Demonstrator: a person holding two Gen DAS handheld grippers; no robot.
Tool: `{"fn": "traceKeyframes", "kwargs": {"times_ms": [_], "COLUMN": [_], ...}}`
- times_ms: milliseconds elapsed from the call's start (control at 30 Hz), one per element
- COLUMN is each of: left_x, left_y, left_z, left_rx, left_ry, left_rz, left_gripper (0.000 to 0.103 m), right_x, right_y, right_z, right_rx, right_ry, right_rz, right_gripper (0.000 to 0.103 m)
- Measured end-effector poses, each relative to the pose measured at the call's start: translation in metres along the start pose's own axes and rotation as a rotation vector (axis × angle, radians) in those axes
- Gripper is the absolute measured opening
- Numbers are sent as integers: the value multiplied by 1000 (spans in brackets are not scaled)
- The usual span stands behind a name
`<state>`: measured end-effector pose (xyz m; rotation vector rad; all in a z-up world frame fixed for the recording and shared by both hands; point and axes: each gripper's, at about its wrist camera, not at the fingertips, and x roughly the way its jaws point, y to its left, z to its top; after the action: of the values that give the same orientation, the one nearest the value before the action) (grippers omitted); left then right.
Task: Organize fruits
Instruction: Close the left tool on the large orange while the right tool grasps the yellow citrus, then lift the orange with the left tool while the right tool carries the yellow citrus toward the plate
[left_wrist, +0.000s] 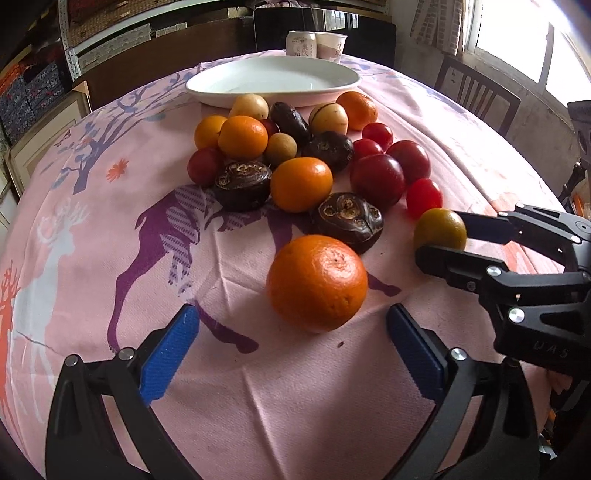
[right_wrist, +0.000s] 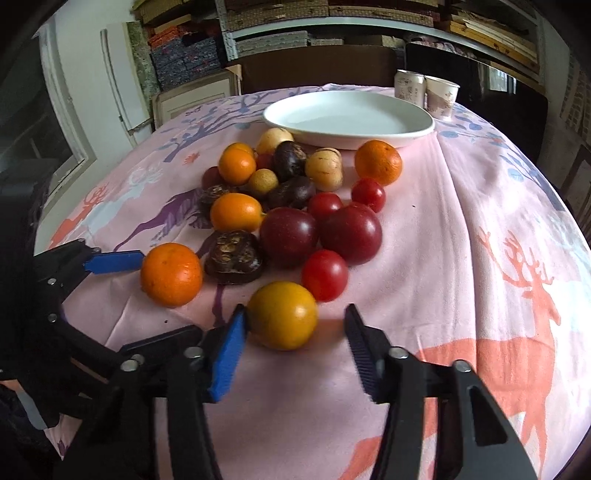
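The bench (left_wrist: 258, 387) carries one white plate (left_wrist: 273, 79) far ahead of both tools. The left hand-held gripper (left_wrist: 291, 354) is low and open behind one big orange (left_wrist: 317, 282). The right hand-held gripper (right_wrist: 295, 350), open too, straddles one yellow fruit (right_wrist: 282, 315) (left pad touching). I count five oranges.

Bench under pink cloth with deer and tree print (left_wrist: 258, 387) (right_wrist: 461, 221). White oval ceramic plate (left_wrist: 273, 79) (right_wrist: 349, 118) at 12 o'clock; drink can (left_wrist: 302, 43) (right_wrist: 409, 88) and paper cup (left_wrist: 332, 46) (right_wrist: 442, 96) behind it. Heap of oranges, red tomatoes, dark water chestnuts, pale round fruits (left_wrist: 295, 155) (right_wrist: 288, 206) at centre. Large orange (left_wrist: 317, 282) (right_wrist: 171, 274) and yellow-green round fruit (left_wrist: 439, 229) (right_wrist: 282, 315) nearest, 6 o'clock.
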<state>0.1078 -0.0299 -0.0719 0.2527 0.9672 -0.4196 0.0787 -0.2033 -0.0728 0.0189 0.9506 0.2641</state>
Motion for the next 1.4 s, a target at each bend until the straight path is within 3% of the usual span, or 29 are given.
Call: {"fn": "traceKeyframes", "kwargs": {"times_ms": [67,133,167,233,267,300,333,400,733,900,967,1067,1133,1233,1267,1333,1400], "left_x": [0,-3,-4,-7,-9,-10,-12,-11,-13,-31,-45,-60,-63,-64,-62,-55,-46], "left_y": [1,1,2,5,7,9,11,12,24,22,17,14,7,-3,-1,9,20], "left_z": [0,0,0,1,1,1,1,1,1,0,-1,4,11,28,35,53,73], "left_rx": [5,8,2,-21,-33,-42,-52,-62,-123,-106,-84,-70,-17,85,82,38,4], "left_ry": [-3,-17,-27,-41,-51,-63,-75,-73,-95,-193,-246,-290,-314,-360,-361,-334,-307], "left_rz": [-1,-4,-4,-10,-30,-56,-90,-100,-126,-114,-117,-161,-93,127,169,204,190], "left_gripper": [96,86,77,69,62,48,43,43,43,43,43,43,43,43,43,43,43], "right_x": [0,0,-1,-2,-3,-5,-8,-16,-19,-30,-40,-57,-64,-74,-75,-77,-76], "right_y": [0,-4,-5,-10,-13,-17,-21,-33,-40,-51,-49,-38,-40,-51,-56,-69,-79], "right_z": [0,0,-1,-5,-8,-14,-18,-22,-24,-31,-33,-26,-16,11,21,41,61], "right_rx": [20,46,58,101,130,173,207,272,327,383,350,244,201,161,157,163,166], "right_ry": [-1,-4,-5,-16,-21,-40,-60,-122,-140,-209,-257,-279,-276,-298,-303,-313,-325], "right_rz": [-10,4,12,33,53,88,127,190,129,141,166,9,-32,-98,-123,-140,-131], "right_gripper": [38,38,38,38,38,38,38,38,38,38,38,38,38,38,38,38,38]}}
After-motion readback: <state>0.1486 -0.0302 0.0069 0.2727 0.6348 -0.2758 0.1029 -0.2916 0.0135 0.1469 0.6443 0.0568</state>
